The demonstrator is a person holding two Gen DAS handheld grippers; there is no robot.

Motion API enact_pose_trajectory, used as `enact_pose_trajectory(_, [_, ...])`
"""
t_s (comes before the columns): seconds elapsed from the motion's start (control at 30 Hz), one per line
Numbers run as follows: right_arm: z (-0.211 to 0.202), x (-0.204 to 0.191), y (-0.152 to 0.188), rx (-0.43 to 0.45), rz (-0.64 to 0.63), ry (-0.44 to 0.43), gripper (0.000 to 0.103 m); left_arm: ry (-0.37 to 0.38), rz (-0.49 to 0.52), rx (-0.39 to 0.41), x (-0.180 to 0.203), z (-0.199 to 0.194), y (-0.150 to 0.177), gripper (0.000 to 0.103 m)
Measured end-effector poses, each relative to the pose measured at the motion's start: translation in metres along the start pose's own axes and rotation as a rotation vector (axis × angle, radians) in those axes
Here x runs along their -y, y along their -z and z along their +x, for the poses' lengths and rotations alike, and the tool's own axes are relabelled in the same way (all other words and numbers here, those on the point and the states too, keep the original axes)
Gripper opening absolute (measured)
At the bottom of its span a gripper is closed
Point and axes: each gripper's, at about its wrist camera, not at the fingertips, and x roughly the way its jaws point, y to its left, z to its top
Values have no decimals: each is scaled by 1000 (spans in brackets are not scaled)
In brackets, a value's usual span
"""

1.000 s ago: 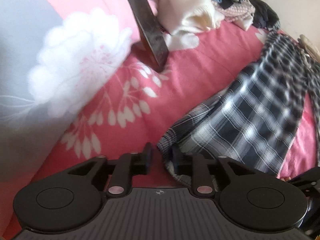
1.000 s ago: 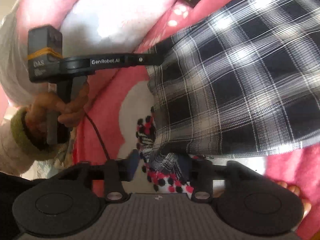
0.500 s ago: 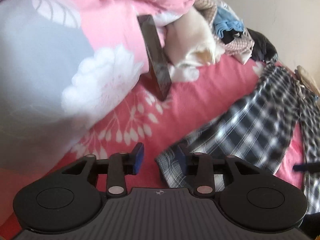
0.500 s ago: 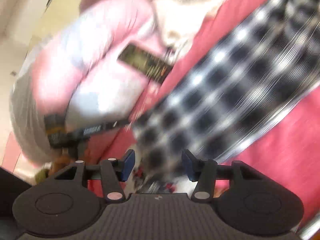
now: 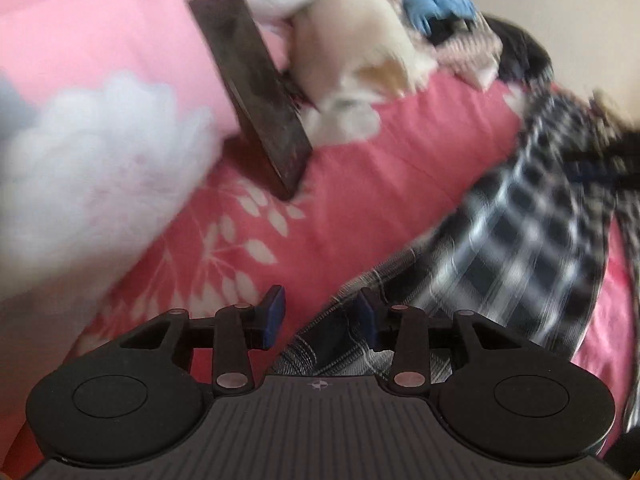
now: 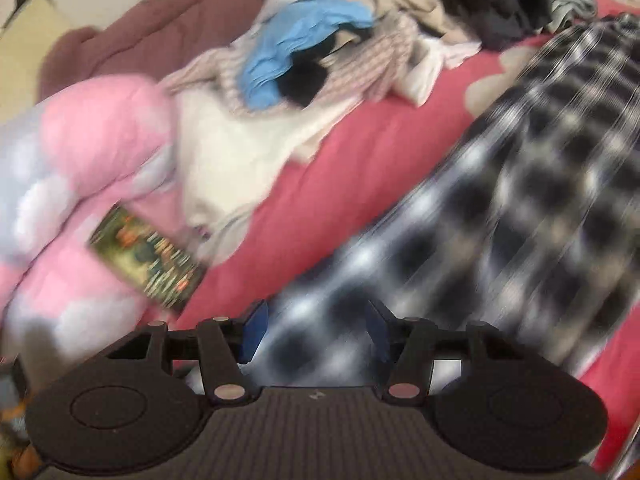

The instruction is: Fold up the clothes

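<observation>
A black-and-white plaid garment (image 5: 520, 248) lies spread on the red floral bedsheet (image 5: 380, 184). My left gripper (image 5: 320, 314) stands open low over its near corner. The cloth lies loose under the gap, close to the right pad, and is not pinched. In the right wrist view the same plaid garment (image 6: 520, 200) is blurred by motion. My right gripper (image 6: 314, 332) hovers above it, open, with nothing pressed between its pads. A dark blurred shape at the right edge of the left wrist view looks like the other gripper (image 5: 600, 160).
A dark phone (image 5: 256, 92) leans against the pink-and-white quilt (image 5: 100, 80); its screen is lit in the right wrist view, phone (image 6: 148, 256). A pile of unfolded clothes (image 6: 340, 40) in white, blue, beige and black lies along the wall. A maroon blanket (image 6: 140, 36) sits behind.
The left jaws opened and released the plaid corner. The right gripper opened, let go of the near hem, rose and swung up, so the clothes pile and wall came into view.
</observation>
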Motion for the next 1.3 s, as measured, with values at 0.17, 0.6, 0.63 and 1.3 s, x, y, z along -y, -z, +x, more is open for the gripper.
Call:
enact_pose_trajectory(0.17, [28,14,-31,40,22,130,55,-41,146,15,16,2,7,39])
enact_pose_trajectory(0.6, [70,23,-43,32,-169,219,8,-11,323,134,34,-20,24,4])
enact_pose_trajectory(0.63, [71,29,-36,21,-174,236,8,-4,347,150,36,-23,27,4])
enact_pose_trajectory(1.3, [85,37,-84,-75,68,262,30,30,394,142,35,-20,39,4])
